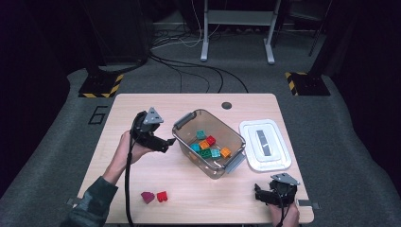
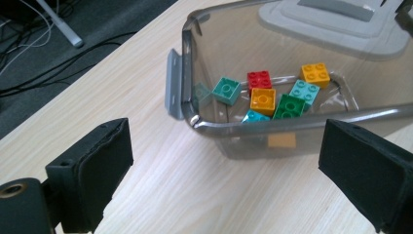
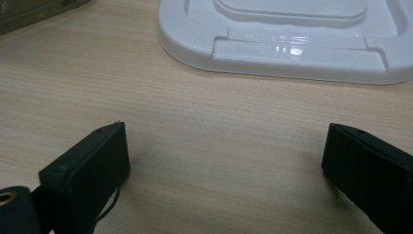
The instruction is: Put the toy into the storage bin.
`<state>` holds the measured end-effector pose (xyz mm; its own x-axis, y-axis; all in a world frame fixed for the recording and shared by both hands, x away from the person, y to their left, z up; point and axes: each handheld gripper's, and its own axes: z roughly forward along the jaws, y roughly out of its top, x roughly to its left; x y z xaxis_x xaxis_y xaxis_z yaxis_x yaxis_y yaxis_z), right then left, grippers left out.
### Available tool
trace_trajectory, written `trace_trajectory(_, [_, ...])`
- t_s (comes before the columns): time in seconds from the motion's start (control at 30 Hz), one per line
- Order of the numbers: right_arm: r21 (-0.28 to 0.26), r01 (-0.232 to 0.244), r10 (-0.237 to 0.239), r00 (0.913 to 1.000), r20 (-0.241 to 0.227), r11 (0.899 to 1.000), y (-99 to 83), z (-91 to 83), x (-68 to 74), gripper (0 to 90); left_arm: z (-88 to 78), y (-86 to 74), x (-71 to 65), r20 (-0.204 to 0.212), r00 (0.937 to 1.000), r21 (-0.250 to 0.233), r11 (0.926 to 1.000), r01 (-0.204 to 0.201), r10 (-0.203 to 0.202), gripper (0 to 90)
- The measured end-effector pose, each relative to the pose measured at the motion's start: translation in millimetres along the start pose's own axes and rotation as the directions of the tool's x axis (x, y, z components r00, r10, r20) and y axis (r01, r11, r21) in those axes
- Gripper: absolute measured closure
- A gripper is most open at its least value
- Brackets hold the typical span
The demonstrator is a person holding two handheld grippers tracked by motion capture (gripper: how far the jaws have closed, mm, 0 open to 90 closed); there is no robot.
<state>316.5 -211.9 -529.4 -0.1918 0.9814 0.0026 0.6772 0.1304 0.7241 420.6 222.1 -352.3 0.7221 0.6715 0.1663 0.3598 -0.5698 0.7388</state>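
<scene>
Your left hand-held gripper sits just beside the near-left wall of the clear plastic bin, its jaws spread wide with nothing between them; in the left gripper view bare wood shows in the gap and the bin's corner stands right ahead. The gripper points toward the bin, roughly level across the desk.

The bin is a smoky, see-through rectangular tub with rounded corners and a grey latch handle at each short end. Its long axis runs diagonally, from the far-left down toward the near-right of the high view. Inside lie studded toy bricks of hard glossy plastic: a red brick, an orange brick, a green brick, a yellow-orange brick and several teal bricks, tumbled close together, some tilted.

The white lid lies flat on the desk just right of the bin, smooth and glossy, rectangular with rounded corners, its long axis running away from you.

Near the front edge, well apart from the bin, a magenta brick and a red loose brick rest just beside each other.

Your right hand-held gripper rests at the near-right corner, jaws wide apart over pale wood grain, with the lid's rim ahead of it.
</scene>
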Motion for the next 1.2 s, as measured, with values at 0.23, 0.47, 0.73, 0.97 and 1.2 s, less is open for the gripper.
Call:
trace_trajectory(0.23, [0.000, 0.000, 0.000, 1.0000, 0.001, 1.000, 0.0, 0.0, 0.0, 2.5, -6.9, -30.5, -2.8, -0.007, 0.9998, 0.013, 0.9997, 0.019, -0.019, 2.5])
trace_trajectory(0.47, [0.000, -0.001, 0.001, 1.0000, 0.001, 1.000, 0.0, 0.0, 0.1, 2.5, -8.7, -58.6, -6.6, -0.014, 0.9995, 0.020, 0.9994, 0.028, -0.028, 1.2])
trace_trajectory(0.73, [0.000, -0.001, 0.001, 1.0000, 0.002, 1.000, 0.0, 0.0, 0.1, 2.5, -10.5, -87.0, -17.9, -0.015, 0.9989, 0.017, 0.9989, 0.044, -0.044, 1.0])
trace_trajectory(0.97, [0.000, -0.001, 0.001, 1.0000, 0.002, 1.000, 0.0, 0.1, 0.2, 2.6, -6.0, -116.1, -20.1, -0.007, 0.9952, 0.038, 0.9945, 0.098, -0.097, 0.5])
trace_trajectory(1.2, [-0.001, -0.002, 0.002, 1.0000, 0.003, 1.000, 0.1, 0.1, 0.3, 2.6, -8.4, -137.9, -26.2, -0.004, 0.9907, 0.029, 0.9903, 0.136, -0.136, 0.0])
